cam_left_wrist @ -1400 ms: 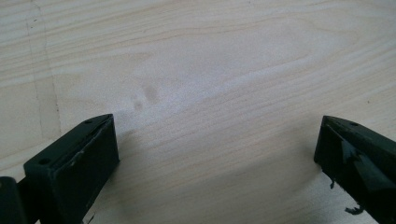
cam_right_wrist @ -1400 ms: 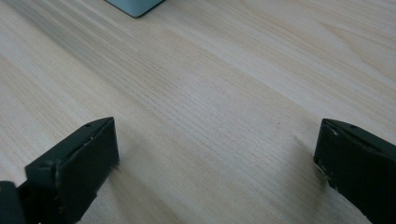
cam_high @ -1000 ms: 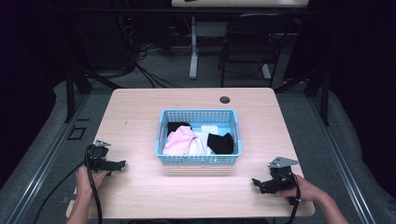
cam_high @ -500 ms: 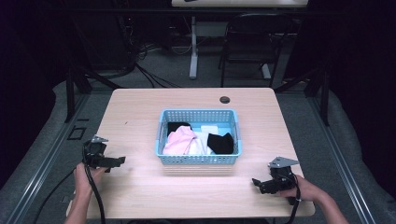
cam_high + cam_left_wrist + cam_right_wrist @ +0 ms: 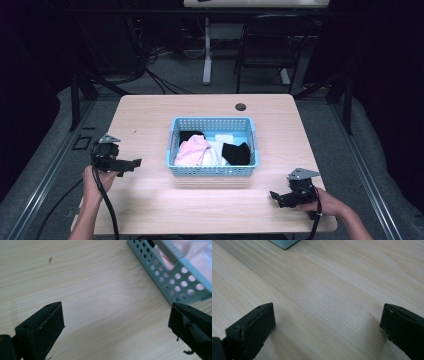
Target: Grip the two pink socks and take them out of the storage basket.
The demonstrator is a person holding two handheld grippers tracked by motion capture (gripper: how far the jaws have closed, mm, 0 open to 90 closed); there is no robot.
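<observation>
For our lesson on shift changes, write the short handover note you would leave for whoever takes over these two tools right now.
Left tool: open, holding nothing, on the table left of the blue basket and aimed at it.
Right tool: open, holding nothing, near the table's front right corner.
Basket sits mid-table with a pink cloth, a white cloth and black cloths inside.
Done: nothing gripped or taken out.
Left: likely reach in and start handling the cloths.

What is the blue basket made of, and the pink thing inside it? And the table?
The blue basket looks like moulded plastic: smooth matte walls punched with even round holes. The pink thing seems to be soft cloth, since it lies crumpled in folds. The table shows pale wood grain, though it may be a printed laminate.
</observation>
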